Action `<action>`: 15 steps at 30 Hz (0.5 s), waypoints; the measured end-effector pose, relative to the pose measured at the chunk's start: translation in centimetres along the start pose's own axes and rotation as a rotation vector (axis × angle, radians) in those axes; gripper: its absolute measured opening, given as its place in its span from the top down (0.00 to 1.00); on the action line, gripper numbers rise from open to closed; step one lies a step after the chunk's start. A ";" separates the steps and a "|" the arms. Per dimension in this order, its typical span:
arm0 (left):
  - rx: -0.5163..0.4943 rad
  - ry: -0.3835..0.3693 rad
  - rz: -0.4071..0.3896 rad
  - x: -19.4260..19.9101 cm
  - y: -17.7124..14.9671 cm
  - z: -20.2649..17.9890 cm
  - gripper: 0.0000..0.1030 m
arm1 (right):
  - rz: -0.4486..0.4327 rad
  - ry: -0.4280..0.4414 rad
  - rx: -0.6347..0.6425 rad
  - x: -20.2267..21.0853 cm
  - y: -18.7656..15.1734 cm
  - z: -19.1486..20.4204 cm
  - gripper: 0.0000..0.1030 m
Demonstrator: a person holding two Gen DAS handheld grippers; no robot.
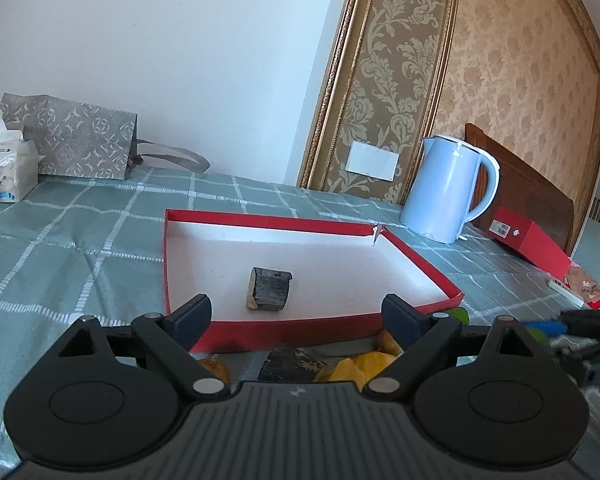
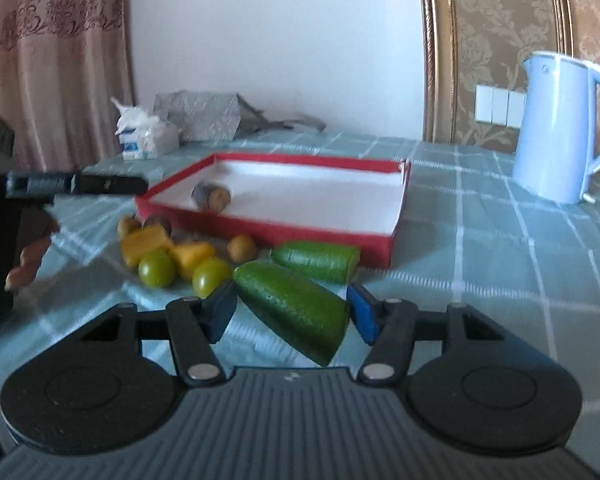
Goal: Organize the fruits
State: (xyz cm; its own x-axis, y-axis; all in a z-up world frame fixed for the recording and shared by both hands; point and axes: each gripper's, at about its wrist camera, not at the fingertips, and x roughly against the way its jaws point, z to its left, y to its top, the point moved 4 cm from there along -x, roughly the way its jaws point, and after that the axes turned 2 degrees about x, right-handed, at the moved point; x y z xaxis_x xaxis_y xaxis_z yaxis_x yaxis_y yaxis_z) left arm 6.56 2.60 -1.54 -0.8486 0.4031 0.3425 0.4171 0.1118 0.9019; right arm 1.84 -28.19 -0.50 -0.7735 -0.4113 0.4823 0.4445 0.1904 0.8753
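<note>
Green cucumber half (image 2: 296,312) between the right gripper (image 2: 292,314) fingers, apparently clamped, above the checked desk (image 2: 500,280). Second green half (image 2: 316,260) just beside the red tray (image 2: 328,236), near yellow pieces (image 2: 192,256) and limes (image 2: 156,274). Dark chunk (image 1: 269,289) inside tray. Left gripper (image 1: 298,320) spread wide, holding nothing. Blue kettle (image 2: 560,128) well apart.

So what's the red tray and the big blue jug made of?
The red tray looks like thin cardboard: matte red outside, white inside, with one corner torn open. The blue jug looks like smooth plastic with a soft sheen, though a painted metal shell can't be ruled out.
</note>
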 end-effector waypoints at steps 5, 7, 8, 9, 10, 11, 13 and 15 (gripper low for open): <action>0.003 0.005 0.003 0.0 0.0 0.1 0.09 | -0.071 -0.047 0.000 -2.5 3.9 -0.5 0.43; 0.005 0.003 0.006 0.0 -0.1 0.1 0.09 | -0.082 -0.085 0.019 -4.3 5.4 -0.6 0.43; 0.004 0.005 0.003 0.0 0.0 0.1 0.09 | -0.072 -0.094 0.023 -5.6 6.2 -0.7 0.43; 0.003 0.007 0.000 0.0 -0.1 0.2 0.09 | -0.060 -0.102 0.027 -6.9 6.9 -0.7 0.43; 0.004 0.009 -0.004 0.0 0.0 0.2 0.09 | -0.056 -0.116 0.023 -8.1 7.4 -0.8 0.43; 0.008 0.008 -0.006 0.0 0.0 0.3 0.08 | -0.041 -0.130 0.023 -9.5 7.9 -0.8 0.43; 0.018 0.003 -0.006 0.0 0.0 0.4 0.08 | -0.010 -0.147 0.037 -12.1 8.3 -0.8 0.43; 0.023 0.005 -0.002 0.0 0.0 0.5 0.08 | 0.021 -0.150 0.023 -14.6 8.5 -0.8 0.43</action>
State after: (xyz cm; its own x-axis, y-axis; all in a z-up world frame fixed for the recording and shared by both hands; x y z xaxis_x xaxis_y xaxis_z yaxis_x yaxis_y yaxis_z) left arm 6.76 3.04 -1.70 -0.8514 0.3980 0.3417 0.4222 0.1335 0.8966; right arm 17.33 -21.24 -0.11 -0.8239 -0.2696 0.4985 0.4518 0.2186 0.8649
